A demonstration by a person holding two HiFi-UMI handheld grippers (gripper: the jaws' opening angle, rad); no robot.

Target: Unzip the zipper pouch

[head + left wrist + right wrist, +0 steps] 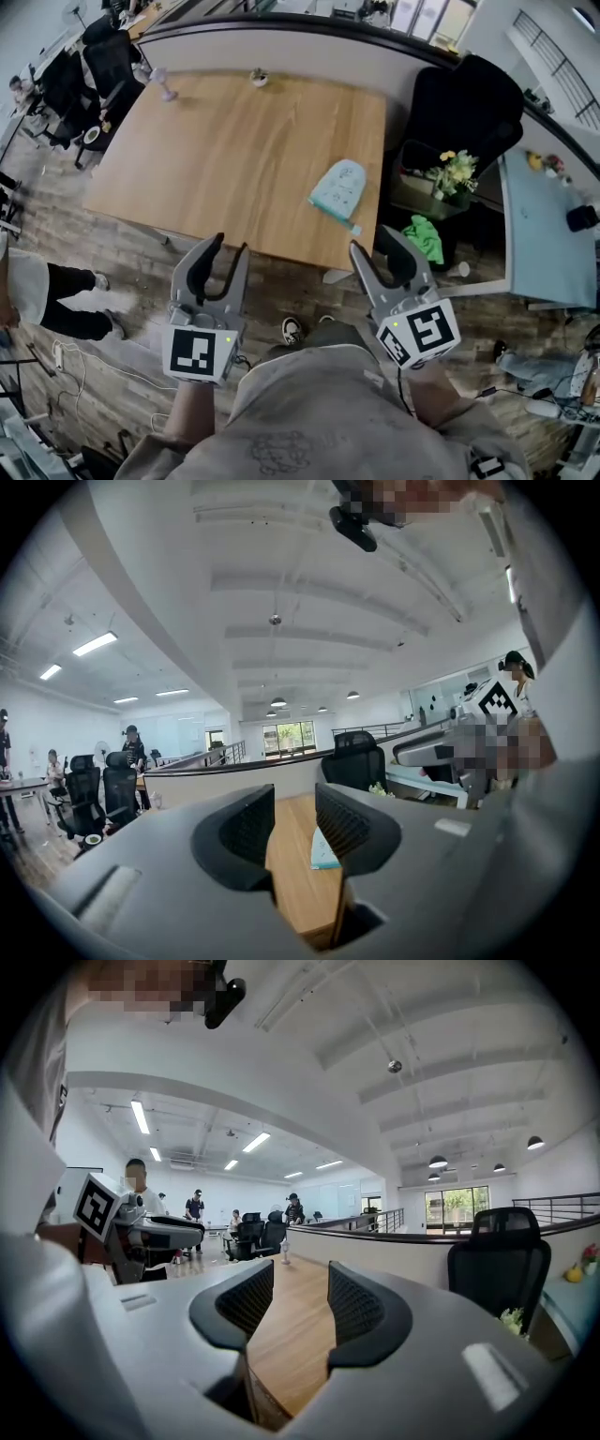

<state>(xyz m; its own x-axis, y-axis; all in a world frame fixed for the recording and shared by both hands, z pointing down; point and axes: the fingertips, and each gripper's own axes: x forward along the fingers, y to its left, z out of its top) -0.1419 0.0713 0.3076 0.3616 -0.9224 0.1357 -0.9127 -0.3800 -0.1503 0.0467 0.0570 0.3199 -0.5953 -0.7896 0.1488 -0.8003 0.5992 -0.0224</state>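
Note:
A pale mint zipper pouch [339, 189] lies flat on the wooden table [234, 150] near its right front corner; a sliver of the pouch [324, 847] shows past the right jaw in the left gripper view. My left gripper [218, 255] hangs open in front of the table's near edge, nothing between its jaws. My right gripper [383, 246] is also open and empty, just below and right of the pouch, off the table. In the right gripper view the gripper [300, 1305] faces bare tabletop [298, 1321].
A small lilac figure [161, 82] and a little pot [259, 77] stand at the table's far edge. A black office chair [464, 108], a flower bunch [455, 171] and a green cloth [425, 236] sit right of the table. People stand off to the left.

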